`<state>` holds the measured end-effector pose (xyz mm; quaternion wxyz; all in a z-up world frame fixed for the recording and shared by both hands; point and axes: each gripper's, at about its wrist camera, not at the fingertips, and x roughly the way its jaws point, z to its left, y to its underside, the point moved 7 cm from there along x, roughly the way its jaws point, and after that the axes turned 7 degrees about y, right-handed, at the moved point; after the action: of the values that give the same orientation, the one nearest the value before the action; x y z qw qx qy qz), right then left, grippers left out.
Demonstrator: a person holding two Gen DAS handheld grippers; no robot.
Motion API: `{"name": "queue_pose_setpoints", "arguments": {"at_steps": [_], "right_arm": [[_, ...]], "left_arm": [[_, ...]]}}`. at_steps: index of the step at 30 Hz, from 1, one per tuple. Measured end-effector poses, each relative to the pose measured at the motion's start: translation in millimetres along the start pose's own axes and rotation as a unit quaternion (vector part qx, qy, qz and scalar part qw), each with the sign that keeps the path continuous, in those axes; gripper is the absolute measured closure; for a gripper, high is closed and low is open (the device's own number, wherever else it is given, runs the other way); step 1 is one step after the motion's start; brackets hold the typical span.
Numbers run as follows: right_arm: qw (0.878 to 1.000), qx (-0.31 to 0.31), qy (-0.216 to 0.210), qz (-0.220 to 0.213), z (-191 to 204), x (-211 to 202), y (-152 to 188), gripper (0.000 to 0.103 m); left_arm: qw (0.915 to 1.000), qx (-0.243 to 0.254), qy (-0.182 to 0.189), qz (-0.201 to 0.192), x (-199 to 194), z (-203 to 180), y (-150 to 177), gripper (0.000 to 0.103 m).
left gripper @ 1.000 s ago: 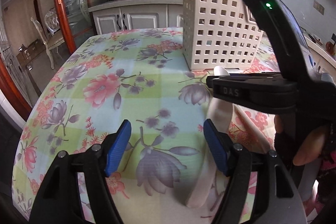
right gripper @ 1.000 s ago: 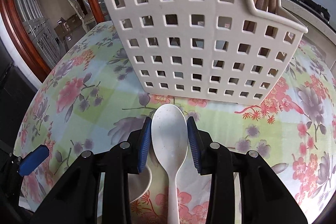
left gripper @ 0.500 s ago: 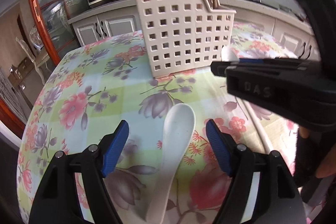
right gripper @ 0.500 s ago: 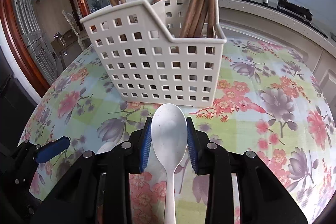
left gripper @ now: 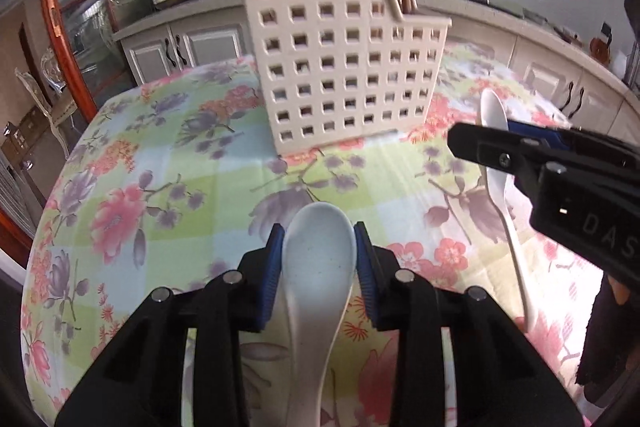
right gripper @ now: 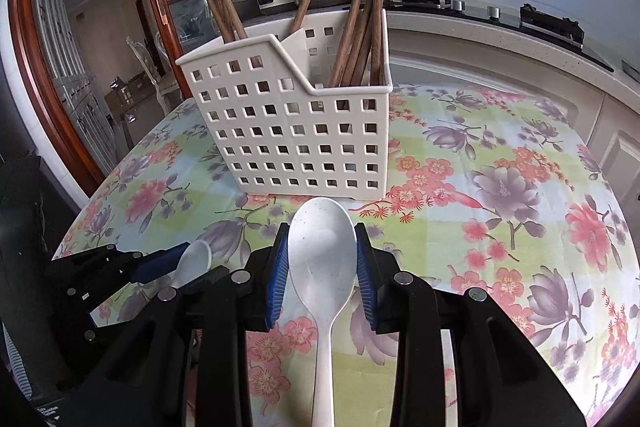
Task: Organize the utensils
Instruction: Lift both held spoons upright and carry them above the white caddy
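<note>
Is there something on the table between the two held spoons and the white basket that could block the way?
Nothing visible does. The right gripper and left gripper each clamp a white spoon, and only bare tablecloth lies before the basket. Chopsticks already fill its lower compartment.

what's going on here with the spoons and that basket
A person is tidying utensils with a handheld gripper in each hand. The left gripper, whose jaws have just been closing, now clamps a white spoon; the right gripper holds a second white spoon. Both point toward the perforated caddy, where wooden chopsticks already stand.
</note>
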<state>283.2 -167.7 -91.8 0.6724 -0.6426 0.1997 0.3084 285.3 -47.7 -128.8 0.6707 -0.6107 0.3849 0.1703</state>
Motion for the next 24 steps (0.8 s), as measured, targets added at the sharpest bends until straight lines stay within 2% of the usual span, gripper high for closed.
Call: {"name": "queue_pose_setpoints", "arguments": {"at_steps": [5, 11, 16, 24], "right_arm": [[0.999, -0.005, -0.008, -0.035, 6, -24, -13, 0.072], [0.998, -0.022, -0.005, -0.057, 13, -45, -19, 0.073], [0.997, -0.024, 0.0, -0.068, 11, -55, -20, 0.073], [0.997, -0.018, 0.004, -0.078, 3, -58, -37, 0.073]], "left_arm": [[0.9975, -0.01, -0.009, -0.069, -41, 8, -20, 0.069], [0.9932, 0.0, -0.022, -0.114, -69, 4, -30, 0.069], [0.9905, 0.005, -0.025, -0.135, -81, 2, -33, 0.069], [0.9889, 0.007, -0.024, -0.147, -84, 2, -47, 0.069]]}}
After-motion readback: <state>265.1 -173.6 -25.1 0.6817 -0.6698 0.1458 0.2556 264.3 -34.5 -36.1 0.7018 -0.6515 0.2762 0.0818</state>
